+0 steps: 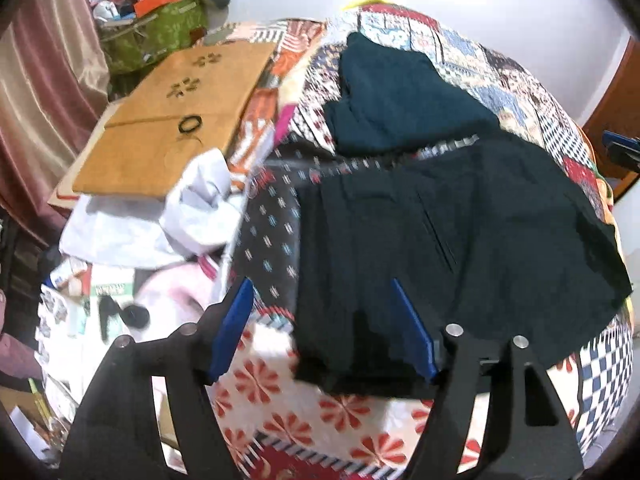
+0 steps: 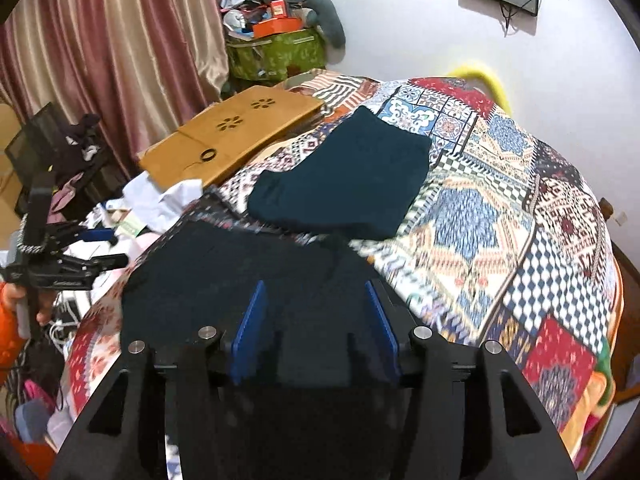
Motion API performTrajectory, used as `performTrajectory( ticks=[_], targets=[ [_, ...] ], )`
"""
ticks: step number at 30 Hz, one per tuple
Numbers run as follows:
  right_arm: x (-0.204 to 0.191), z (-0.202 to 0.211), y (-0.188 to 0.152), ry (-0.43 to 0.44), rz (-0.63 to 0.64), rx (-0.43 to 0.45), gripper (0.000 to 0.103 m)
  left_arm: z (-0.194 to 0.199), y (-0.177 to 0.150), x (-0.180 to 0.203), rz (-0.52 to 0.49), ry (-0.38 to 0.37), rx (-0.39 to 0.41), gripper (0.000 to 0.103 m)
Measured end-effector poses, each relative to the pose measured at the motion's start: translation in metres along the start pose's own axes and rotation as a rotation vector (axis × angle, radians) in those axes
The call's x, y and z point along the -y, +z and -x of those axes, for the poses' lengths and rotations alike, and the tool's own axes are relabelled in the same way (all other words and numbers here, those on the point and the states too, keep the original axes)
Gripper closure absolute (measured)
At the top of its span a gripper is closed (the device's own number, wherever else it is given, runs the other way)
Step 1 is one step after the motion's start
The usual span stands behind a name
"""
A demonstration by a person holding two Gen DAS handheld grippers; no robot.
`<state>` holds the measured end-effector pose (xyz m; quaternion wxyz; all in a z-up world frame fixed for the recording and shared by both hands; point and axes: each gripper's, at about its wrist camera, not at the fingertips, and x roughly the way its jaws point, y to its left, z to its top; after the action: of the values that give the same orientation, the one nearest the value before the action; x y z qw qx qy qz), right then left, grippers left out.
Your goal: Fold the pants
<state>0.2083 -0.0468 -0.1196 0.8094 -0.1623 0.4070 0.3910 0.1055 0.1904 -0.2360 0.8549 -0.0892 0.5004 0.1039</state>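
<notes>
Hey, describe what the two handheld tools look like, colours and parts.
Both match: the left tool and right tool have black angular linkage arms with silver round pins and two flat blue fingers. In the right wrist view the left tool has a black frame, and an orange sleeve shows behind it.

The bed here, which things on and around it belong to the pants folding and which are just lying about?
Job:
black pants
left gripper
right gripper
patchwork bedspread, the folding surface

Lying about:
dark teal garment
wooden lap desk
white cloth
green storage bag
</notes>
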Motion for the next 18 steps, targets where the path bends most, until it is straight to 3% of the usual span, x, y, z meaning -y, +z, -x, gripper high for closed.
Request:
performTrajectory(
  ticks=[3, 10, 13, 18],
  targets=[
    [-0.015, 0.006, -0.022, 0.029, -0.007, -0.001, 0.056, -0.001, -0.015, 0.013, -0.04, 0.093, 0.015, 0.033],
    [-0.052, -0.012, -0.061, 0.094, 0.031, -0.078, 0.056, -0.019, -0.043, 0.02, -0.02, 0.026, -0.049, 0.032],
    [-0.064, -0.027, -0.068, 0.108, 0.054, -0.123, 0.056, -0.028, -0.048, 0.019, -0.03, 0.047, -0.069, 0.032],
    [-0.075, -0.032, -0.068, 0.101, 0.089, -0.121, 0.056, -0.007, -0.051, 0.02, -0.121, 0.056, -0.01, 0.032]
  ],
)
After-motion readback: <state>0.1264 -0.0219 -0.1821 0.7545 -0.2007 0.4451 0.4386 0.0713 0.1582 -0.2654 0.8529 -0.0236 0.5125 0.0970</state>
